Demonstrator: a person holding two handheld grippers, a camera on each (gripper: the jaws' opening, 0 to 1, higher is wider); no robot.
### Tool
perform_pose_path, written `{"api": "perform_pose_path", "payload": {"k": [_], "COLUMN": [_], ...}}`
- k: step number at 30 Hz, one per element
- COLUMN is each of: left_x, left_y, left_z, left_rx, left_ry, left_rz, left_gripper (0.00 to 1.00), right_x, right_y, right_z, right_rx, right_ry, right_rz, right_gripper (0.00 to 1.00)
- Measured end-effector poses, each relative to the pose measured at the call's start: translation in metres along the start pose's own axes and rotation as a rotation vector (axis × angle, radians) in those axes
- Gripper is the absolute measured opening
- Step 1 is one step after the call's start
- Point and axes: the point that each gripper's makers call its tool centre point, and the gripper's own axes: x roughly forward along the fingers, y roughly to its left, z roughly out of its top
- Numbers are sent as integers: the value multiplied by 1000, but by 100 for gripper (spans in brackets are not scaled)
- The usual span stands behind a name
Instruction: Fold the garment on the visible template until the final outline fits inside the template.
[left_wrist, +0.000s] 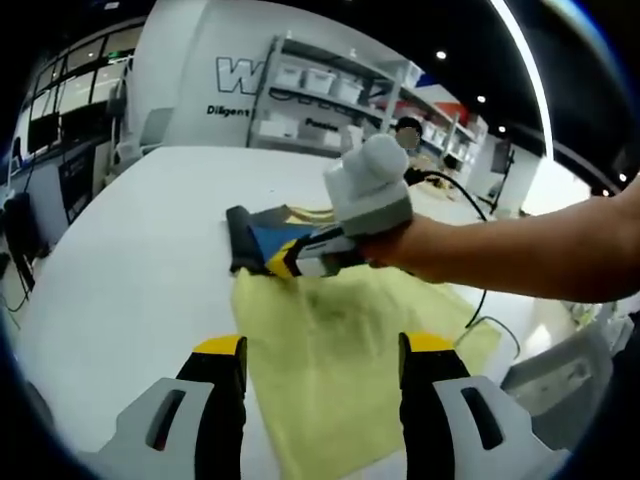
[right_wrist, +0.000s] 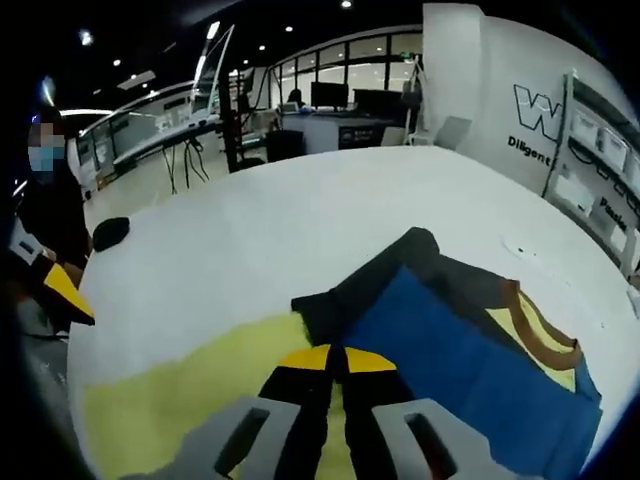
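The garment (right_wrist: 450, 350) lies folded on the white table (right_wrist: 300, 230), blue with a black sleeve and a yellow, brown-edged collar part. Beside it spreads the pale yellow template sheet (left_wrist: 330, 350). My right gripper (right_wrist: 340, 358) is shut on the garment's near edge, where black cloth meets the yellow sheet. From the left gripper view, that right gripper (left_wrist: 278, 262) comes in from the right in a person's hand, its tip on the dark garment (left_wrist: 255, 235). My left gripper (left_wrist: 325, 345) hovers open over the yellow sheet with nothing between its fingers. Its yellow tip (right_wrist: 60, 288) shows at the left edge.
A black cable (left_wrist: 480, 300) runs over the table past the sheet. A small black object (right_wrist: 110, 232) lies near the table's far-left edge. Shelves with white boxes (left_wrist: 330, 85) stand behind the table, and desks with monitors (right_wrist: 330, 100). A person (right_wrist: 45, 210) stands at the left.
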Motion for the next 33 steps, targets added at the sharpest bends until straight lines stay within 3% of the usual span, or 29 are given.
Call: {"api": "perform_pose_path", "payload": {"k": [1,4,8,20,26,33], "left_x": [1,1,0,3,3,6], "left_y": [-1,-2,-2,-13,-17,-23], "left_z": [0,-1,-2,-7,-9,-14], "left_rx": [3,9,11,46,61,81], "left_ry": [3,7,11,37,47,66], "left_rz": [-2,-3,-4,-35,-49,-70], "left_gripper": [56,56,56,56,56,56], "right_x": [0,-5,-18,-76,-105,-140], "right_y": [-1,-1,-4,-19,-28,-44], "right_z": [6,5,12,30,20,1], "right_rx": [-6,15,16,-7,-4,52], "right_ry": [-34,-18,-50,-166,-186,-224], "right_rz": [-6,-7,-23,-109,-157,-238], "right_gripper": [0,0,0,1,5,24]}}
